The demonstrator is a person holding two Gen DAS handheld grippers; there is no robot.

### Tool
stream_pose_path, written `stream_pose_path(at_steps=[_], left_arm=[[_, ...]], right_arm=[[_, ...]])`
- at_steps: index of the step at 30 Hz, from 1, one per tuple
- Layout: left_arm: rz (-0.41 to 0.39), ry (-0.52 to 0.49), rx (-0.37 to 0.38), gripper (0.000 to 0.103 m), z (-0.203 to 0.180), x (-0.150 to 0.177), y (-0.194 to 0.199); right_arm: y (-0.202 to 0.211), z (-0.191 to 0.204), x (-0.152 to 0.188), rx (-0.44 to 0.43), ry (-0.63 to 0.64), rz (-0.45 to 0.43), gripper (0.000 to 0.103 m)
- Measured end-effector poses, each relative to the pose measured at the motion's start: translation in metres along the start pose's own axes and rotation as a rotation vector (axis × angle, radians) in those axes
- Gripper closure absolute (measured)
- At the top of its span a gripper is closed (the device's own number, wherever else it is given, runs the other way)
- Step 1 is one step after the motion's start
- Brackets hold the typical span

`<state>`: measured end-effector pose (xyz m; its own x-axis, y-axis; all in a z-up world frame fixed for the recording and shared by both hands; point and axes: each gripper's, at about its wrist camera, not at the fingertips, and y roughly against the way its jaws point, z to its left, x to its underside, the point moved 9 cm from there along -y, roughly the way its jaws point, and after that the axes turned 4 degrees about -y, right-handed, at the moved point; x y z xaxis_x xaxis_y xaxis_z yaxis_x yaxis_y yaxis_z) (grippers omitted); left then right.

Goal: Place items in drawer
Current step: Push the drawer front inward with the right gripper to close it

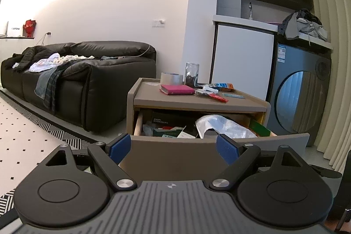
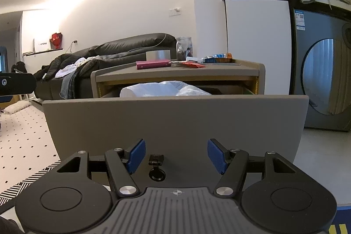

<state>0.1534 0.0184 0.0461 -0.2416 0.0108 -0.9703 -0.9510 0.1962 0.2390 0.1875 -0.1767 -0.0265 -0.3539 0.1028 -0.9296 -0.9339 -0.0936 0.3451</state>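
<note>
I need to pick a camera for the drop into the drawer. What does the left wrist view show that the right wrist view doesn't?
Only the left wrist looks down into the open drawer: boxes beside the white plastic bag.

Only the right wrist shows the whole drawer front and its keyed lock.

Both show the pink book, tape roll, glass jar and open, empty left gripper and right gripper.

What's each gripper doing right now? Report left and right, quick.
Left gripper: open, holding nothing, in front of the pulled-out drawer.
Right gripper: open, holding nothing, low before the drawer front.
</note>
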Motion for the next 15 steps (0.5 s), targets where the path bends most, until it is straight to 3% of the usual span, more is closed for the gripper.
stream_pose_path(at_steps=[7, 15], left_arm=[[-0.001, -0.015, -0.004, 0.015, -0.002, 0.004, 0.003], [0.011, -0.011, -0.012, 0.015, 0.005, 0.009, 0.007]], right_arm=[[-0.015, 0.016, 0.012, -0.004, 0.003, 0.011, 0.043], [-0.03, 0.027, 0.024, 0.036, 0.02, 0.024, 0.067]])
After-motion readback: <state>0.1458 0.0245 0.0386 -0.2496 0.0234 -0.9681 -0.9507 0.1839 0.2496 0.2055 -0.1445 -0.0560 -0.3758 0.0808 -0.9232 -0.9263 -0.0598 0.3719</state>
